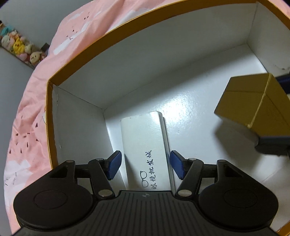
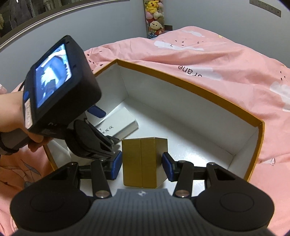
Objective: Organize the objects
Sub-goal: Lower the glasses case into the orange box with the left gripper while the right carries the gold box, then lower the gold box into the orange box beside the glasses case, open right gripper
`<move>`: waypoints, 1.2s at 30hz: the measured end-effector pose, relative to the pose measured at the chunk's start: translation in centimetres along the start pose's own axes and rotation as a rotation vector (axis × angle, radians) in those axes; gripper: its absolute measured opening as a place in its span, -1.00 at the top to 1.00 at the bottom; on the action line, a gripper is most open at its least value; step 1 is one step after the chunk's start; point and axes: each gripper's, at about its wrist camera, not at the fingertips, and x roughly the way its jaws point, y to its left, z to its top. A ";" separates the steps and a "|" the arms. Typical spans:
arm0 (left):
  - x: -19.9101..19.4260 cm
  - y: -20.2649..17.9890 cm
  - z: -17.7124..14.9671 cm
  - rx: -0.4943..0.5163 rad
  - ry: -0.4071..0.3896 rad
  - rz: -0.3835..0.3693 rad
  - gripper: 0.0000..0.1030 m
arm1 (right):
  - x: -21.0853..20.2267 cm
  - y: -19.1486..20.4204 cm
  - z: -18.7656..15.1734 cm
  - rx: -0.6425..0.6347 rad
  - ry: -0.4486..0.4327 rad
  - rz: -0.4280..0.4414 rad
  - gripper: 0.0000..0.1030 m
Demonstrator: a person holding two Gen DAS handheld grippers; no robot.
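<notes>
A large box with orange rim (image 1: 116, 30) and white inside lies on a pink bed; it also shows in the right wrist view (image 2: 208, 92). A white glasses case box (image 1: 145, 145) lies flat on its floor near the left corner, also seen in the right wrist view (image 2: 119, 123). My left gripper (image 1: 144, 166) is open, its blue pads on either side of the white box, apart from it. A small gold box (image 2: 141, 163) stands between the pads of my right gripper (image 2: 142, 166), which is shut on it. The gold box also shows in the left wrist view (image 1: 253, 101).
A pink patterned duvet (image 2: 217, 59) surrounds the big box. Plush toys (image 2: 155, 16) hang by the grey wall. The left hand-held gripper body with its screen (image 2: 54, 79) is just left of the gold box.
</notes>
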 end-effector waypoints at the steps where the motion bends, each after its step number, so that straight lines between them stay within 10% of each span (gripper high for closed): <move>1: -0.1 0.0 -0.1 0.007 -0.003 0.009 -0.40 | 0.0 0.0 0.0 0.000 0.002 -0.002 0.03; 6: -0.7 -0.5 -0.9 0.075 -0.026 0.108 -0.17 | -0.3 0.4 0.0 -0.010 0.011 -0.001 0.03; 22: -9.2 9.8 -3.3 -0.275 -0.330 -0.235 -0.19 | 1.3 4.2 4.2 -0.417 -0.036 -0.045 0.03; 36: -4.3 13.1 -6.5 -0.584 -0.322 -0.328 0.30 | 9.0 7.7 8.5 -0.735 -0.050 -0.041 0.03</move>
